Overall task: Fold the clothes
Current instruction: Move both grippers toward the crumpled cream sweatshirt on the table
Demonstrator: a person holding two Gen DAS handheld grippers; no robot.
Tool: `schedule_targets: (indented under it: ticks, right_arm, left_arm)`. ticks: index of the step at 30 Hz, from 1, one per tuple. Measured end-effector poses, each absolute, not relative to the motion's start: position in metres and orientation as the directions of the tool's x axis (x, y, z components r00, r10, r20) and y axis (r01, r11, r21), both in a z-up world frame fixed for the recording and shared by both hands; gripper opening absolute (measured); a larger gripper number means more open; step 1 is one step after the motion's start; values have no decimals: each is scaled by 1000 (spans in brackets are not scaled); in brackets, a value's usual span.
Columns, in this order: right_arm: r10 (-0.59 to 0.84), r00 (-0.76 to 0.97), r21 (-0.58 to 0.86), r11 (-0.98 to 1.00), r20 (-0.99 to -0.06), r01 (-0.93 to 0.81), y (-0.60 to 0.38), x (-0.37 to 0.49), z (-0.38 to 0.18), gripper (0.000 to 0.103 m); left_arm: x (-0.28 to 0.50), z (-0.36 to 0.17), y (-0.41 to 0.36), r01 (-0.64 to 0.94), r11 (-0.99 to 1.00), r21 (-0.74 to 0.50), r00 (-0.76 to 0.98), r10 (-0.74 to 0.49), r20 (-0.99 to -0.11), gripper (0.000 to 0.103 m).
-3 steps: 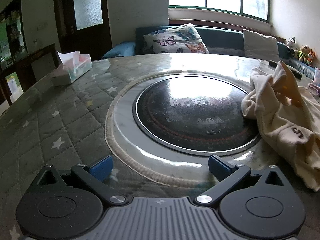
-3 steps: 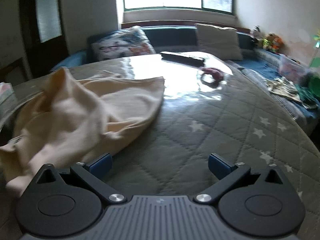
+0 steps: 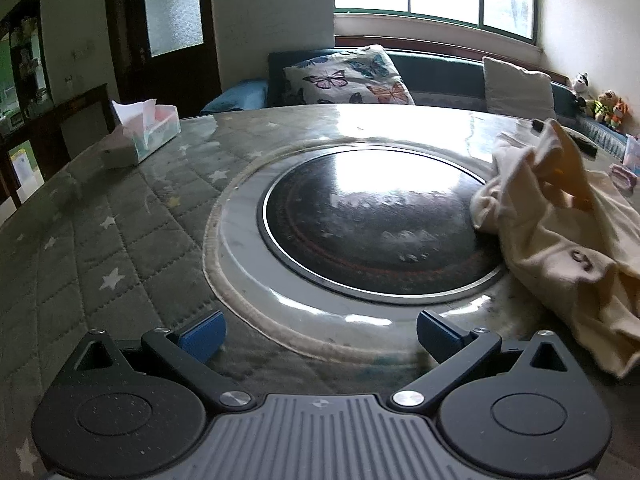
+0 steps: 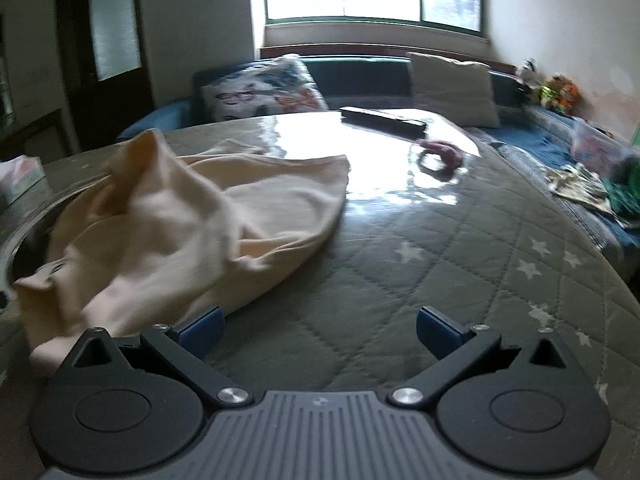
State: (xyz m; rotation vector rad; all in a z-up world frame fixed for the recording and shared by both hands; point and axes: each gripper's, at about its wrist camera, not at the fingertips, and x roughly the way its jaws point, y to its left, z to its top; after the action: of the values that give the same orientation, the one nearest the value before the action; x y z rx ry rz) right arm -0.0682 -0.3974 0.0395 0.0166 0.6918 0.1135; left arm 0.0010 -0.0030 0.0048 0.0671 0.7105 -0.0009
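Observation:
A crumpled cream garment [image 3: 560,232] lies on the round table at the right of the left wrist view, partly over the dark glass disc. In the right wrist view the same garment [image 4: 180,232] fills the left half, its near edge beside the left fingertip. My left gripper [image 3: 320,336] is open over the table's near rim, nothing between its blue pads. My right gripper [image 4: 320,332] is open above the quilted cover, with only the cloth's edge close to its left pad [image 4: 202,330].
A dark round glass disc [image 3: 380,216] sits in the table's middle. A tissue box [image 3: 144,136] stands at the far left. A black remote [image 4: 380,118] and a pink item [image 4: 440,152] lie at the far side. Sofa cushions [image 3: 348,76] line the wall behind.
Both views have shifted only slightly; the garment lies as before and both grippers stay wide.

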Motion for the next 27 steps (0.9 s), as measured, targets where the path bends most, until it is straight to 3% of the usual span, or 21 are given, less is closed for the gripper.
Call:
schedule_targets:
  ticks: [2,7,27]
  right_arm:
    - [105,764,55,994,-636,-91,-400,-70,40,103]
    - [61,763,6,997,-643,-74,-389,-80,41,103]
    - [116,783,71,993,-611,-92,-333,-120,54,103]
  left_arm:
    - [-6,4,-15,31,993,116,778,49,-626,103]
    - [-23,12,-30,76,993,89,782,-4,-623,103]
    - [-44,32,-68,213,974,77,757,-114,-643,103]
